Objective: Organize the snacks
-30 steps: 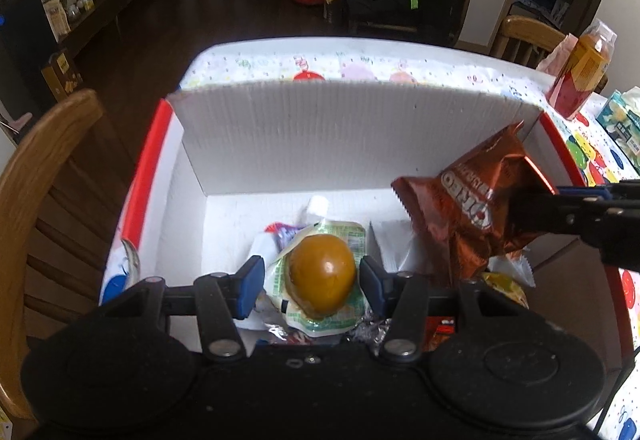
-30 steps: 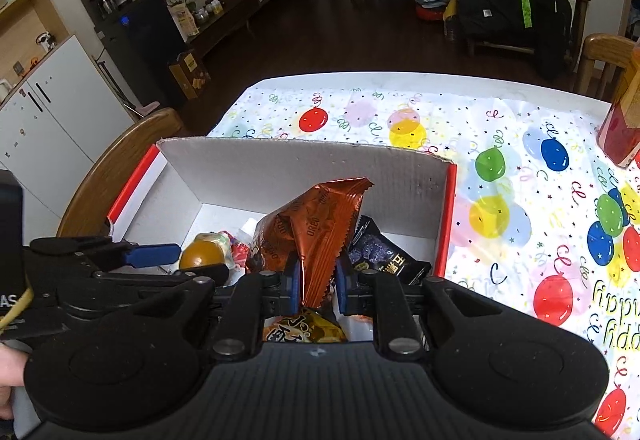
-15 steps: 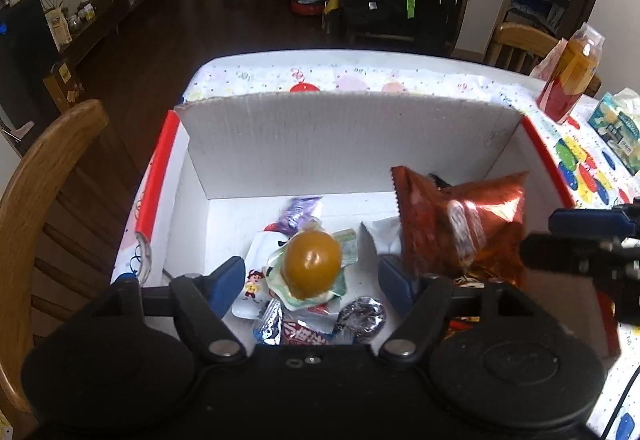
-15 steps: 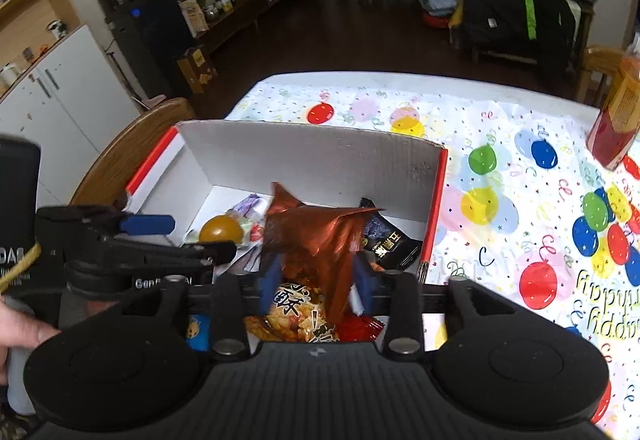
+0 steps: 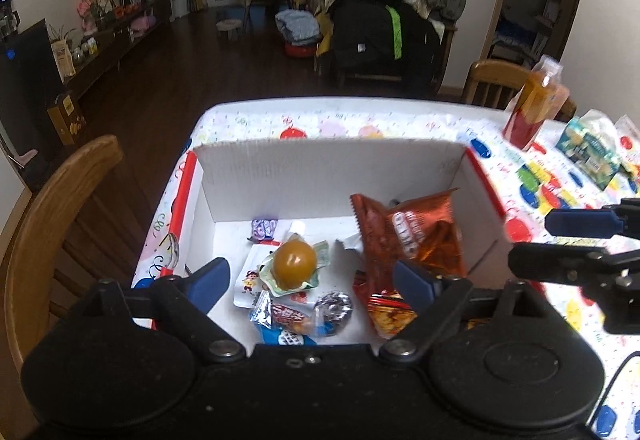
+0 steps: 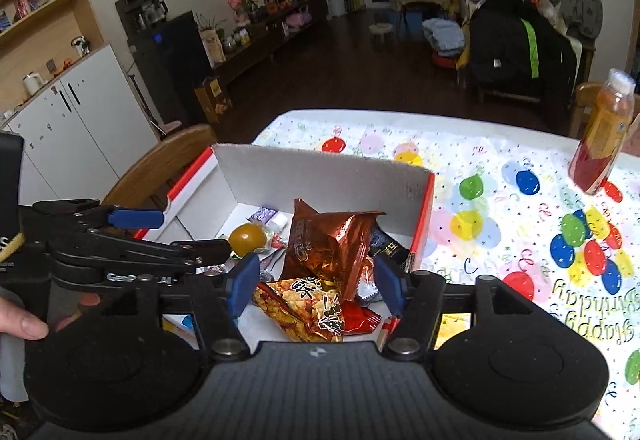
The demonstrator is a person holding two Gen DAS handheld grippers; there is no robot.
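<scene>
A white cardboard box [image 5: 328,176] [image 6: 320,176] with red edges sits on the balloon-print tablecloth and holds several snacks. An orange jelly cup [image 5: 295,262] [image 6: 248,236] lies in its middle, small wrapped sweets [image 5: 292,316] in front of it. A brown foil snack bag [image 5: 412,240] [image 6: 328,244] leans at the box's right side, over a yellow snack bag [image 6: 304,304]. My left gripper [image 5: 316,280] hangs open above the box's near edge, empty. Open and empty too, my right gripper [image 6: 316,282] hovers over the brown bag.
An orange drink bottle [image 5: 536,108] [image 6: 602,128] stands at the table's far right. A green tissue pack [image 5: 592,152] lies beside it. A wooden chair [image 5: 48,224] is at the table's left edge. A person's hand [image 6: 24,320] holds the left gripper.
Both grippers opened and pulled back up from the box. The left let go of the jelly cup and the right let go of the brown bag, which now rests in the box.
</scene>
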